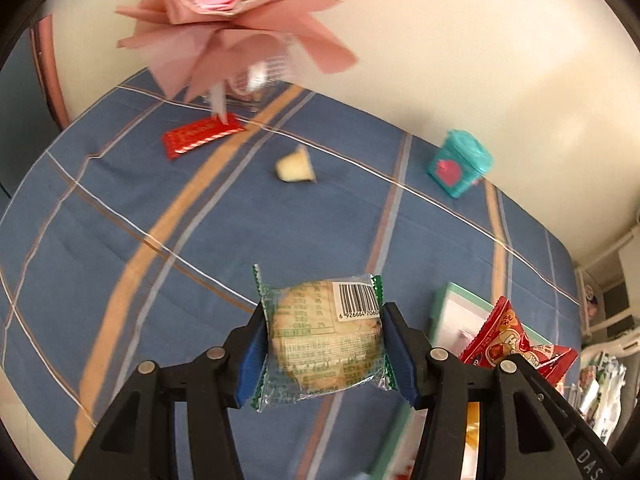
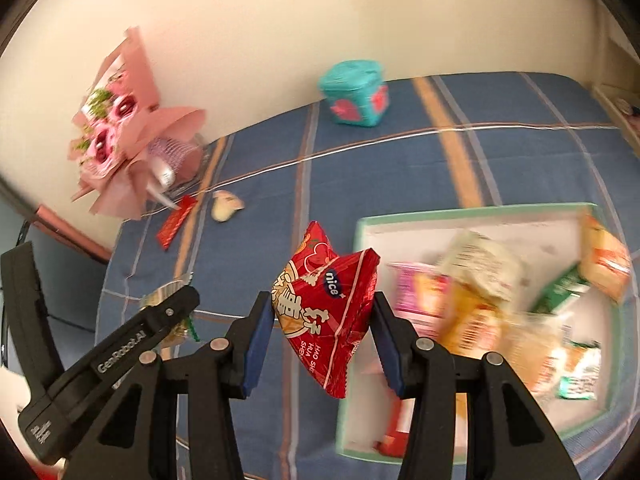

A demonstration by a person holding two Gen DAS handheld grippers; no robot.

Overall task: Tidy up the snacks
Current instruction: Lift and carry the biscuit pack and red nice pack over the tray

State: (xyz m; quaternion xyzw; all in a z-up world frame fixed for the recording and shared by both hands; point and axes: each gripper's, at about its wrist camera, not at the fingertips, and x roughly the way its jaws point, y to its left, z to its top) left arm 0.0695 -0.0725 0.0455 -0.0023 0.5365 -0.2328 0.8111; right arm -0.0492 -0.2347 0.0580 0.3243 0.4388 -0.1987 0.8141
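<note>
My left gripper (image 1: 324, 344) is shut on a clear, green-edged packet with a round biscuit (image 1: 324, 340), held above the blue checked cloth. My right gripper (image 2: 324, 316) is shut on a red snack packet (image 2: 326, 304), held just left of the green-rimmed white box (image 2: 472, 216) that holds several snack packets. In the left wrist view that red packet (image 1: 516, 346) and the box (image 1: 452, 300) lie to the lower right. The left gripper (image 2: 176, 308) shows in the right wrist view at the left.
On the cloth lie a flat red packet (image 1: 202, 136), a small pale wrapped snack (image 1: 296, 166) and a teal box with red hearts (image 1: 460, 162). A pink flower bouquet (image 1: 236, 12) stands at the back by the wall. The table edge (image 2: 106, 280) runs at the left.
</note>
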